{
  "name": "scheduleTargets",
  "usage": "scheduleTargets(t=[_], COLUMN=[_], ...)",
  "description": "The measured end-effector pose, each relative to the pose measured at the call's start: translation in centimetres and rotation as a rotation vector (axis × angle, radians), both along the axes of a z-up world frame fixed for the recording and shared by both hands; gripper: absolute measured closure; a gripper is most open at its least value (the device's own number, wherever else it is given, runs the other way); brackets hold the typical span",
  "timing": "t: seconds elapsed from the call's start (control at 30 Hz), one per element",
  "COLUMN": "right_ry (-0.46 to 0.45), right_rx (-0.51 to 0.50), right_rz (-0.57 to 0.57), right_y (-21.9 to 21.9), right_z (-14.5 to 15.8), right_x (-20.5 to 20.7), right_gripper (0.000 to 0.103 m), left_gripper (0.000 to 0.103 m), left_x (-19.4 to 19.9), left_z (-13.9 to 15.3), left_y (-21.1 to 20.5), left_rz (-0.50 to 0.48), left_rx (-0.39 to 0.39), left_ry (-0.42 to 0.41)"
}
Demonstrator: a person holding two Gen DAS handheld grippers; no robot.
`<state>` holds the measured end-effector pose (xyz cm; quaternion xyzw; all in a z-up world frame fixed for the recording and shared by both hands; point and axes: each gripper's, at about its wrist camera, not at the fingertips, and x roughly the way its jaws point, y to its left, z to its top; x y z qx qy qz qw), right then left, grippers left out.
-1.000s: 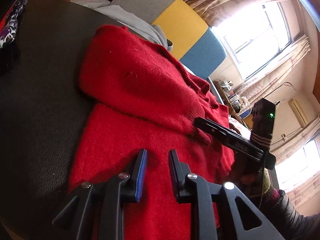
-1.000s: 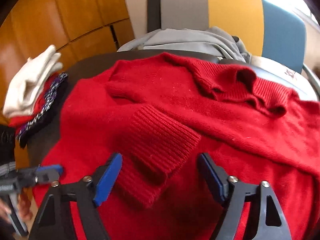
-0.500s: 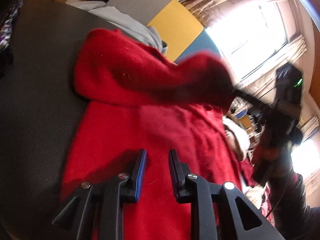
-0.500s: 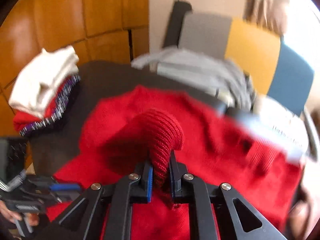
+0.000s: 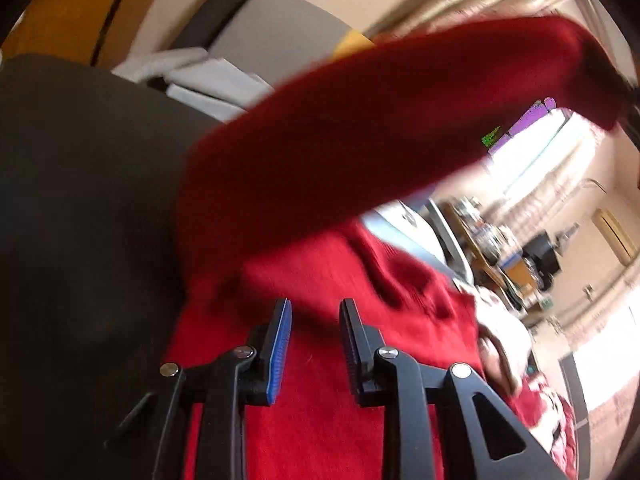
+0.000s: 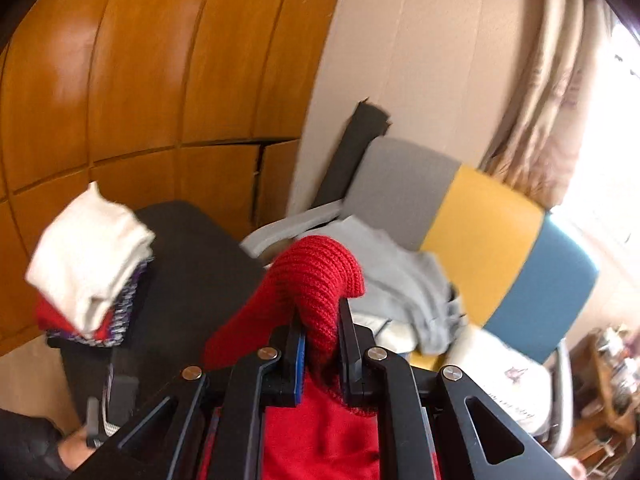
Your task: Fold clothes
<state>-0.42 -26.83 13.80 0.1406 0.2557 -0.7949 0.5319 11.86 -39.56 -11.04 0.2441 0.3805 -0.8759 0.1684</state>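
Red knitted sweater [image 5: 320, 420] is lying across the dark table [image 5: 80, 200]; the right gripper [image 6: 320, 344] is pinching its ribbed cuff [image 6: 320, 272] aloft, while the left gripper [image 5: 316, 344] is hovering parted, holding nothing. Judging by this, a sleeve fold is underway, needing the cuff carried across the body.

Red sweater [image 5: 360, 128], grey-yellow-blue chair [image 6: 480, 232]

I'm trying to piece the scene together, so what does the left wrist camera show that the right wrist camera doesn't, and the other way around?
Only the left wrist view shows the sweater's body spread on the dark table beneath the left gripper, which is empty with a gap between its fingers, and the sleeve lifted across the frame. Only the right wrist view shows the right gripper clamped on the ribbed cuff, plus the folded stack. Both show the red sweater and the multicoloured chair.
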Motion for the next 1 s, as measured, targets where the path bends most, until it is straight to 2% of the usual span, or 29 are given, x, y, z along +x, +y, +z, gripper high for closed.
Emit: scheduleTargets(t=[0.1, 0.2, 0.27, 0.33, 0.4, 0.57, 0.63, 0.7, 0.77, 0.83, 0.9, 0.97, 1.0], right_ry=[-0.023, -0.081, -0.153, -0.251, -0.347, -0.56, -0.646, -0.731, -0.806, -0.878, -0.915, -0.991, -1.033], right_rx=[-0.034, -0.046, -0.033, 0.0, 0.012, -0.016, -0.027, -0.041, -0.102, -0.147, -0.178, -0.239, -0.272], right_rz=[-0.09, -0.182, -0.247, -0.316, -0.366, -0.458, -0.494, -0.529, -0.539, -0.542, -0.539, -0.518, -0.492], right_y=[3.2, 7.5, 10.6, 13.5, 15.3, 18.3, 19.6, 20.8, 21.8, 22.7, 22.8, 23.1, 23.2], right_z=[0.0, -2.4, -5.4, -9.6, -13.3, -20.1, -22.8, -25.4, -26.1, -27.0, -27.4, -27.8, -27.9], right_x=[-3.6, -6.9, -9.0, -11.1, -12.5, -15.0, -16.0, -17.0, -17.8, -18.3, -18.7, -19.1, -19.1], right_gripper=[0.09, 0.09, 0.09, 0.09, 0.09, 0.085, 0.074, 0.068, 0.065, 0.06, 0.06, 0.058, 0.058], left_gripper=[0.078, 0.078, 0.078, 0.078, 0.078, 0.077, 0.076, 0.075, 0.075, 0.075, 0.075, 0.075, 0.08], left_x=[-0.7, -1.0, -1.1, -0.9, -0.3, 0.7, 0.8, 0.4, -0.2, -0.6, -0.9, -1.0, -1.2], left_z=[-0.4, -1.8, -3.2, -4.3, -4.4, -4.9, -4.9, -4.9, -4.9, -5.0, -5.2, -5.7, -5.8], left_y=[-0.9, -0.4, 0.1, 0.2, 0.0, -1.5, -1.9, -2.2, -2.3, -2.9, -3.5, -3.8, -3.8], left_rz=[-0.012, -0.046, -0.062, -0.063, -0.052, -0.017, -0.003, 0.002, 0.005, 0.026, 0.045, 0.072, 0.081], left_rx=[0.008, 0.004, 0.011, 0.035, 0.059, 0.214, 0.226, 0.231, 0.241, 0.28, 0.323, 0.369, 0.366], left_ry=[-0.019, -0.058, -0.093, -0.107, -0.08, 0.016, 0.028, 0.031, 0.038, 0.054, 0.072, 0.08, 0.071])
